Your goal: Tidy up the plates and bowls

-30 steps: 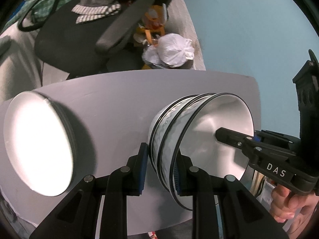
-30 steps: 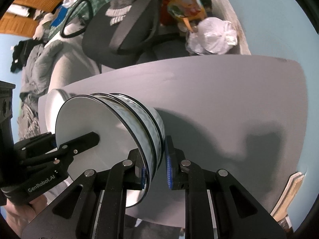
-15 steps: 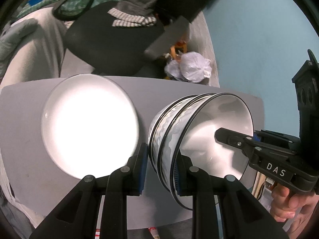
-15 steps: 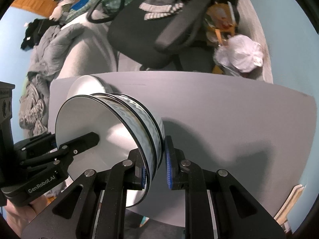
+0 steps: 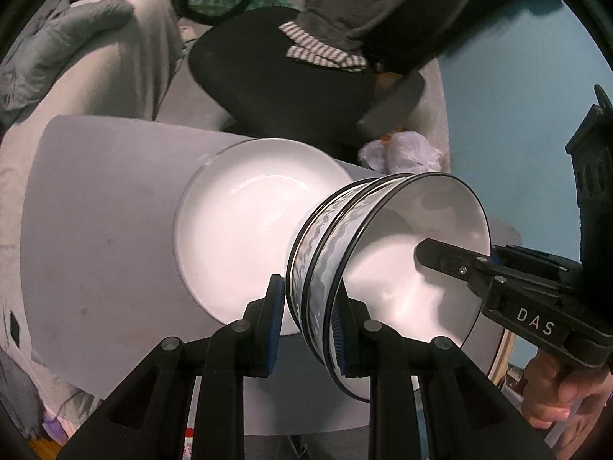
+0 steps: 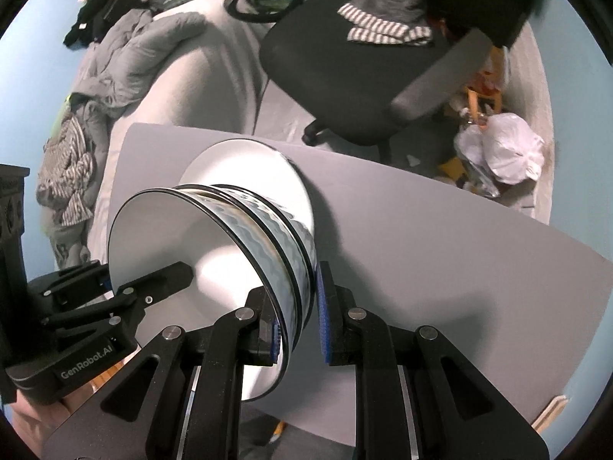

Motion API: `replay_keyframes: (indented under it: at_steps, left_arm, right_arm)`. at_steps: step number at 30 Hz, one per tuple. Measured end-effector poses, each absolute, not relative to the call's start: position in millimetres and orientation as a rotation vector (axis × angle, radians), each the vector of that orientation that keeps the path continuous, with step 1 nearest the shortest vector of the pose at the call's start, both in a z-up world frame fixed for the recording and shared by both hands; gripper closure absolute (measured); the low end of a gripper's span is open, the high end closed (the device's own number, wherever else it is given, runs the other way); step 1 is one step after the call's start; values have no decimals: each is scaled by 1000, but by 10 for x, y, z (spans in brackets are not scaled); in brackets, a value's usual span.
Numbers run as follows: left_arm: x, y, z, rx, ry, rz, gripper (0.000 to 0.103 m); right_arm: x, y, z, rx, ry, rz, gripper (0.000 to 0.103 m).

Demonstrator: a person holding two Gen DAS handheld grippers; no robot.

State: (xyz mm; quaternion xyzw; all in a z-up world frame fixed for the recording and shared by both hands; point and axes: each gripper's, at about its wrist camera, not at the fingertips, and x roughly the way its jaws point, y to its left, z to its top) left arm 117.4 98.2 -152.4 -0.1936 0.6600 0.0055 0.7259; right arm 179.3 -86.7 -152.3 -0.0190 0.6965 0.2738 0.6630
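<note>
gripping the stack of bowls from both sides, i have the left tool pinching its near rim and the right tool pinching the opposite rim. the stack is held over the white plate lying on the grey desk, whether touching i can't tell.

Nested white bowls (black rims, grey wave pattern) hang tilted over the white plate on the table.
</note>
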Motion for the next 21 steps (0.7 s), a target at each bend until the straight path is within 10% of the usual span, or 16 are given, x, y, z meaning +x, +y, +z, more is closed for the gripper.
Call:
replay_keyframes:
  at_steps: [21]
  left_arm:
    - [1364,1388,-1970,-509,1526,90,81]
  right_arm:
    - [1947,-230,-1906,-134,1663,656,87]
